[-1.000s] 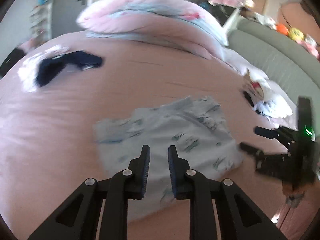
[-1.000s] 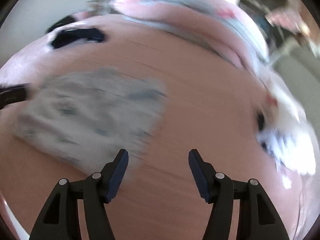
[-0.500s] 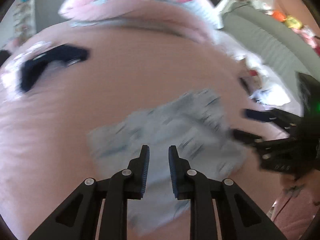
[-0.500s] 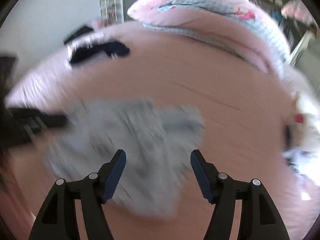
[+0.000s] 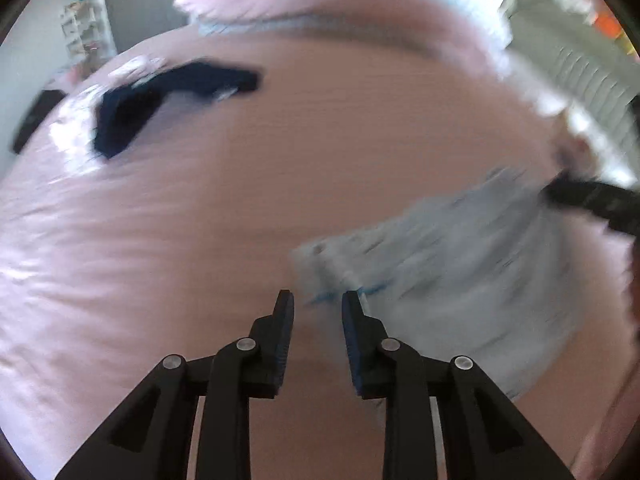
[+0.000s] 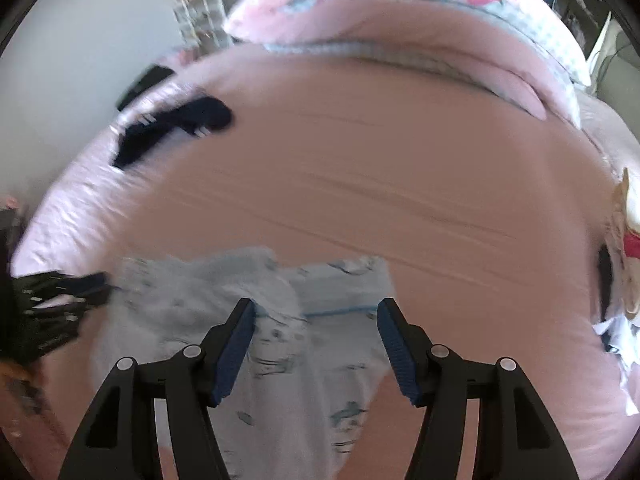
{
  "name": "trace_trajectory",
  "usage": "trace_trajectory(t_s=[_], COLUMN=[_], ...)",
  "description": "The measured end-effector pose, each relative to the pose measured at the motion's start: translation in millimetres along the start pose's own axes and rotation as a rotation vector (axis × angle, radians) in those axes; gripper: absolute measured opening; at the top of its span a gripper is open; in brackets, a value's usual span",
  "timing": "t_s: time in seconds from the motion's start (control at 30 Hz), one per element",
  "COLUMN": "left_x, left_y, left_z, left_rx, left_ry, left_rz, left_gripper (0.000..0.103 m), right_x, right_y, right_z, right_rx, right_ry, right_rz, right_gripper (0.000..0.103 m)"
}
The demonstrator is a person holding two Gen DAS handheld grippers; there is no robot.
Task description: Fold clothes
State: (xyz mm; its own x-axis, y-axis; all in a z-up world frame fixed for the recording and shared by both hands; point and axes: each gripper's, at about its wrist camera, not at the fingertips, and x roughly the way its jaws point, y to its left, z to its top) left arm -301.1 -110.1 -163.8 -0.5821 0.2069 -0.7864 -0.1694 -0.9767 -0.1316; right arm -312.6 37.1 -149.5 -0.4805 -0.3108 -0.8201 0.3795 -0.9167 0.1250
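A light blue printed garment lies flat on the pink bed sheet. My left gripper hovers at the garment's left corner. Its jaws are opening with a narrow gap, and nothing is pinched between them. My right gripper stands open above the middle of the same garment, its fingers wide apart and holding nothing. The right gripper shows at the garment's far right edge in the left wrist view. In the right wrist view the left gripper sits at the garment's left edge.
A dark navy garment lies at the bed's far left, also seen as the navy garment. A rolled pink and blue quilt fills the back. Mixed clothes are piled at the right edge, by a grey sofa.
My left gripper slid left, off the garment's middle to its left corner, and its jaws widened a little. My right gripper swung left from bare sheet to above the garment.
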Motion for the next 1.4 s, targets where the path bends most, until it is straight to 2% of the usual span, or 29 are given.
trace_trajectory(t_s=[0.07, 0.13, 0.17, 0.23, 0.3, 0.33, 0.37, 0.43, 0.47, 0.53, 0.6, 0.67, 0.7, 0.73, 0.77, 0.83, 0.87, 0.9, 0.97, 1.1, 1.2, 1.27, 1.3, 1.4], left_x=[0.6, 16.2, 22.8, 40.5, 35.8, 31.3, 25.4, 3.2, -3.6, -4.2, 1.0, 20.9, 31.3, 36.1, 36.3, 33.4, 30.6, 27.0, 18.7, 8.9, 29.9, 45.4, 46.9, 33.5], left_y=[-21.9, -42.6, -51.0, -51.2, -44.3, -37.5, -38.3, -25.9, -22.6, -28.4, -33.6, -48.5, -55.2, -60.7, -57.1, -42.5, -33.8, -25.7, -17.9, -43.9, -56.6, -48.7, -38.4, -14.3], left_z=[4.8, 5.6, 2.5, 0.0, 0.1, 2.8, 6.6, 7.2, 7.9, 10.4, 5.5, -3.6, -8.6, -10.6, -10.2, -8.1, -6.8, -6.8, -6.6, -5.2, 0.2, 2.8, -0.2, -1.9], left_rx=[0.044, 0.070, 0.084, 0.109, 0.077, 0.055, 0.034, -0.025, -0.045, -0.034, 0.001, 0.052, 0.097, 0.140, 0.134, 0.063, 0.002, -0.051, -0.111, -0.020, 0.019, 0.022, -0.008, -0.114], left_ry=[-0.080, -0.064, -0.036, 0.004, 0.007, -0.001, -0.028, -0.176, -0.206, -0.202, -0.158, -0.059, -0.010, 0.005, 0.007, 0.007, 0.004, -0.006, -0.045, -0.132, -0.110, -0.072, -0.061, -0.072], left_rz=[-0.087, -0.167, -0.159, -0.080, -0.064, -0.004, 0.043, -0.059, -0.113, -0.164, -0.187, -0.162, -0.099, -0.042, -0.032, -0.022, -0.004, 0.010, -0.028, -0.085, -0.004, 0.068, 0.078, 0.028], left_gripper=[0.027, 0.030, 0.030, 0.031, 0.032, 0.032, 0.032, 0.031, 0.032, 0.033, 0.033, 0.033, 0.033, 0.034, 0.037, 0.041, 0.054, 0.058, 0.058, 0.058, 0.058, 0.058, 0.058, 0.058], right_x=[3.5, 14.3, 20.5, 39.9, 53.5, 52.5, 43.1, 28.6, 23.4, 18.5, 18.6, 26.1, 30.4, 34.1, 33.1, 27.1, 19.4, 11.5, 3.0, 8.9, 25.5, 36.0, 35.7, 28.8], right_y=[9.4, 16.3, 18.5, 14.7, 6.1, 1.6, -7.8, -23.0, -28.4, -22.2, -5.2, 2.6, 4.1, 5.2, 1.6, -16.7, -26.4, -31.1, -31.4, -5.7, -0.7, 1.0, -12.1, -47.9], right_z=[0.4, -0.3, -1.1, -5.4, -5.4, -2.1, -0.9, -2.5, -5.5, -18.0, -35.0, -45.5, -50.3, -54.7, -55.3, -46.7, -40.7, -36.2, -26.2, -5.7, -0.7, 2.7, 4.6, 12.0], right_rx=[-0.023, -0.050, -0.058, -0.062, -0.034, 0.000, 0.076, 0.212, 0.269, 0.268, 0.184, 0.112, 0.075, 0.041, 0.039, 0.131, 0.189, 0.212, 0.207, 0.084, 0.046, 0.029, 0.095, 0.299], right_ry=[0.012, 0.039, 0.056, 0.094, 0.116, 0.103, 0.065, 0.018, 0.008, 0.016, 0.037, 0.070, 0.089, 0.106, 0.108, 0.101, 0.079, 0.046, 0.009, 0.014, 0.067, 0.101, 0.113, 0.129], right_rz=[-0.010, -0.017, -0.020, -0.058, -0.075, -0.045, 0.034, 0.163, 0.209, 0.165, 0.075, -0.007, -0.050, -0.088, -0.087, -0.050, -0.037, -0.037, -0.044, -0.065, -0.113, -0.141, -0.122, -0.038], right_gripper=[0.063, 0.063, 0.063, 0.063, 0.063, 0.063, 0.063, 0.063, 0.063, 0.063, 0.063, 0.063, 0.064, 0.064, 0.065, 0.065, 0.065, 0.065, 0.067, 0.067, 0.067, 0.067, 0.067, 0.067])
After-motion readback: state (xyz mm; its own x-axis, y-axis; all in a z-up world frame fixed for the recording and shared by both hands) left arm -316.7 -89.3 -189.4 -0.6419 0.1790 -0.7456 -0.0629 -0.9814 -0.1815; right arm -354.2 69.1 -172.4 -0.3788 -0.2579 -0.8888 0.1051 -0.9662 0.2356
